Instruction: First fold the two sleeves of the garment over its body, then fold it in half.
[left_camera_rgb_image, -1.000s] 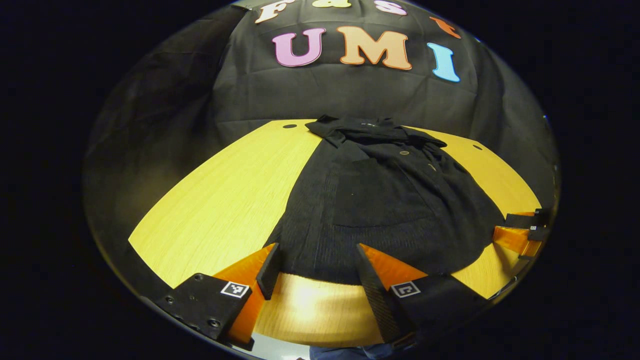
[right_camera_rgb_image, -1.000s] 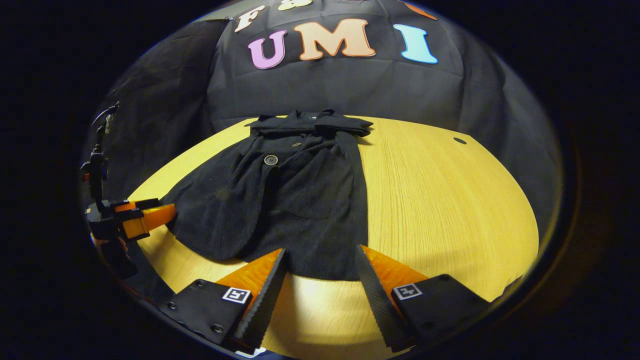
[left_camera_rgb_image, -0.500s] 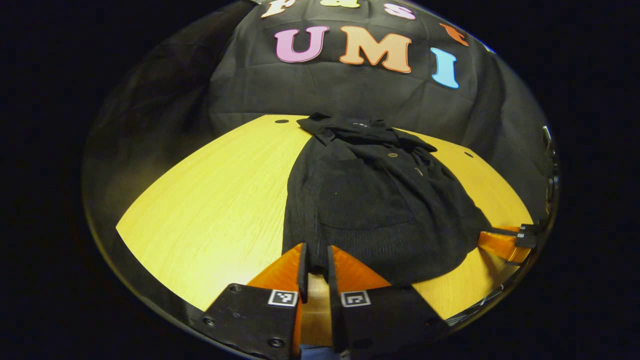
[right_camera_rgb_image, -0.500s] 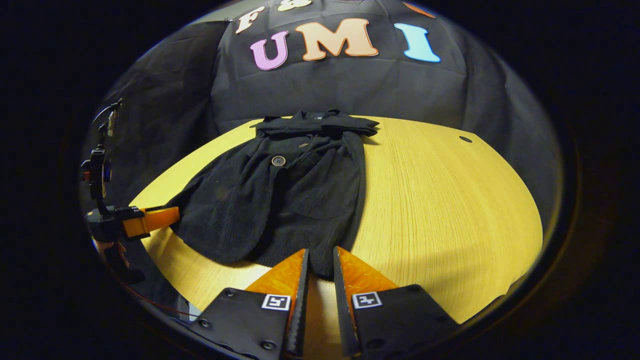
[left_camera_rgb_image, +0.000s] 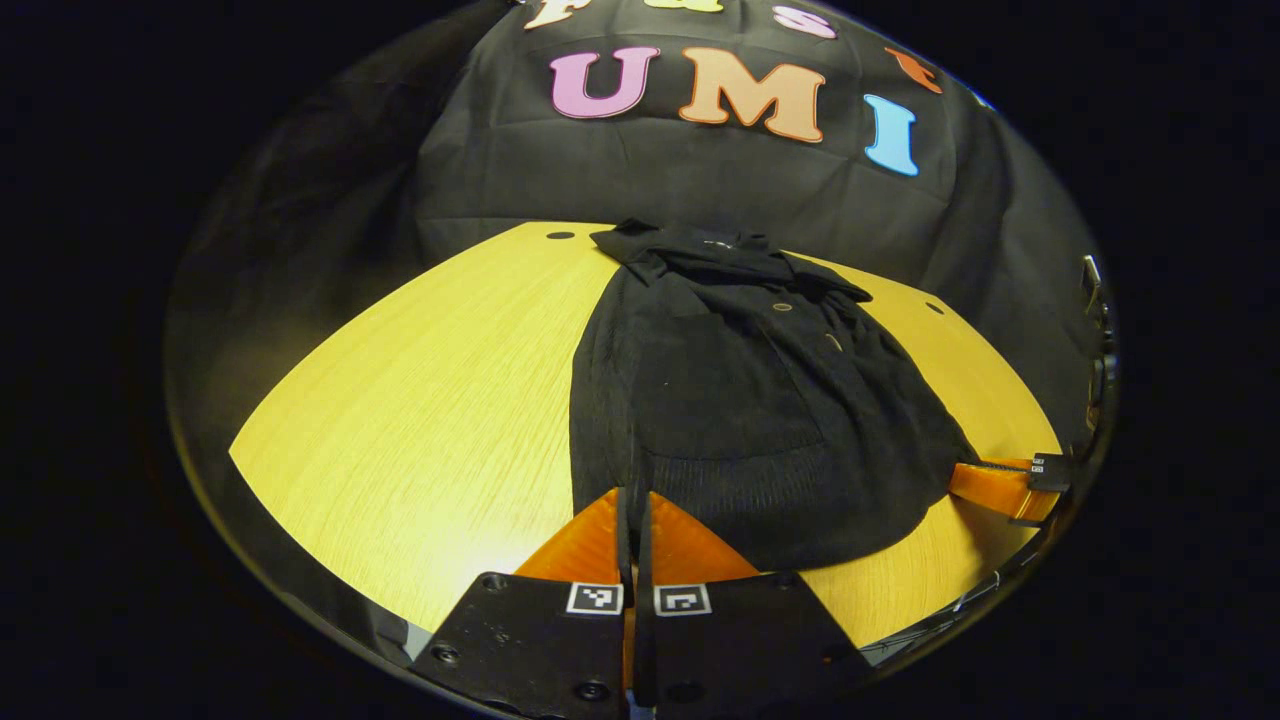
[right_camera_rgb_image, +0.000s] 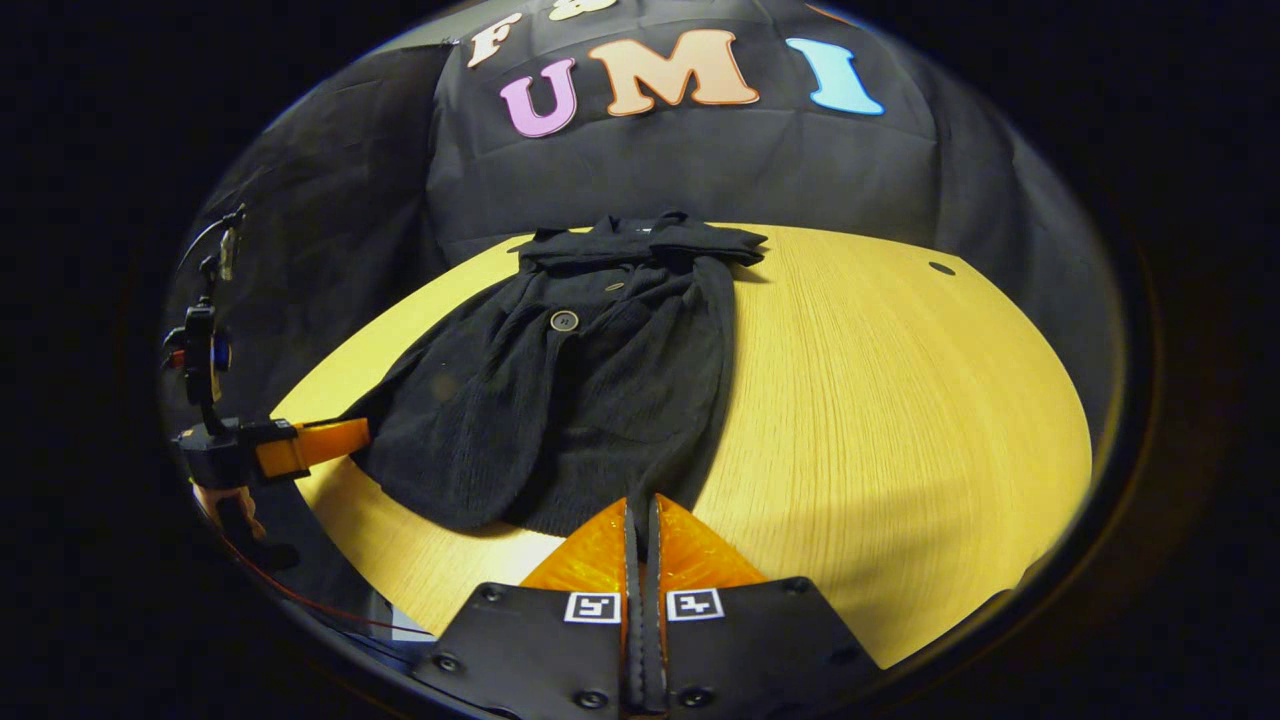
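A black buttoned garment (left_camera_rgb_image: 740, 400) lies flat on the yellow wooden table (left_camera_rgb_image: 430, 400), collar at the far side, both sleeves lying over its body. My left gripper (left_camera_rgb_image: 633, 492) is shut on the near hem at its left corner. In the right gripper view the garment (right_camera_rgb_image: 580, 400) spreads left of centre, and my right gripper (right_camera_rgb_image: 641, 503) is shut on the hem at the right corner. The left gripper (right_camera_rgb_image: 362, 433) also shows at the garment's left edge, and the right gripper (left_camera_rgb_image: 957, 478) at the hem's far right end.
The table (right_camera_rgb_image: 900, 400) has broad bare wood to the right of the garment and also to its left. Small round holes (left_camera_rgb_image: 560, 236) (right_camera_rgb_image: 940, 268) sit near the back edge. A hand (right_camera_rgb_image: 215, 500) holds the left gripper at the table's near edge.
Both grippers went from wide open around the near hem to shut on it, moving slightly forward onto the cloth. The garment has barely shifted.
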